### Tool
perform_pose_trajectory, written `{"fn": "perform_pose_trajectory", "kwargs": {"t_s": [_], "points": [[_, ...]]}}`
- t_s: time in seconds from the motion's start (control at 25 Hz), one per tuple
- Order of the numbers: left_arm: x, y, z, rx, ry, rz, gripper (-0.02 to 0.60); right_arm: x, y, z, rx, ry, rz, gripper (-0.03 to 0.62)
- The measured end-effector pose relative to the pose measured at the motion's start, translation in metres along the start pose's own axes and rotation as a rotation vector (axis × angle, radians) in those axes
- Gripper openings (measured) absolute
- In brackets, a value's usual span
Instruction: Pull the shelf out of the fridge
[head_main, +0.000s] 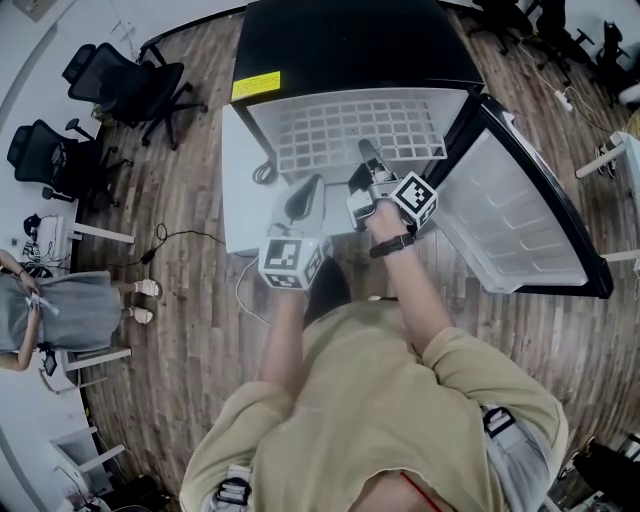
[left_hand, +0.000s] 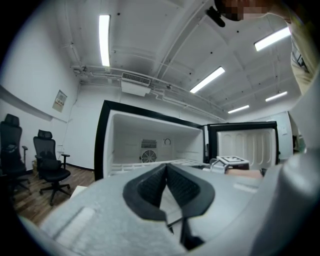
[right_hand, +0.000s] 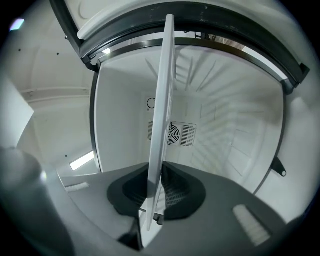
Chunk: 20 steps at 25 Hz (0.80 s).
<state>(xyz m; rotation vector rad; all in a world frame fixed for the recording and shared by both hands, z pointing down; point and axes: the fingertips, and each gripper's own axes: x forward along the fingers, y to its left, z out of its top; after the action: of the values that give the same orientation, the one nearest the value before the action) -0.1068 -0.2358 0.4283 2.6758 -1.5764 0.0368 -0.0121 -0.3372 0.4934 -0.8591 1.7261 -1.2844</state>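
Shelf (head_main: 345, 130) (right_hand: 162, 100), a white wire grid, lies level and sticks partly out of the open mouth of the black fridge (head_main: 350, 40), whose door (head_main: 510, 215) stands swung wide to the person's right. The right gripper (head_main: 368, 158) (right_hand: 156, 182) has its jaws clamped on the shelf's front edge, which runs as a thin white strip straight up between the pads in the right gripper view, with the fan grille at the back of the cabinet beyond. The left gripper (head_main: 306, 188) (left_hand: 166, 172) hangs just in front of the fridge, near the right one, its jaws together at the tips with nothing between them. By my reading the pull itself is the step in hand, with the shelf's rear part not yet clear of the cabinet. The next move calls for a straight, level draw toward the person, keeping the grid from tilting or catching on the side walls; the free left gripper could steady the other side of the front edge as it comes out
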Motion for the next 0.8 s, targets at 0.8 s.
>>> {"fn": "perform_pose_trajectory", "kwargs": {"t_s": [0.8], "points": [[-0.033, 0.000, 0.002, -0.044, -0.047, 0.082, 0.002, -0.060, 0.010, -0.025, 0.024, 0.074, 0.011, 0.035]]}}
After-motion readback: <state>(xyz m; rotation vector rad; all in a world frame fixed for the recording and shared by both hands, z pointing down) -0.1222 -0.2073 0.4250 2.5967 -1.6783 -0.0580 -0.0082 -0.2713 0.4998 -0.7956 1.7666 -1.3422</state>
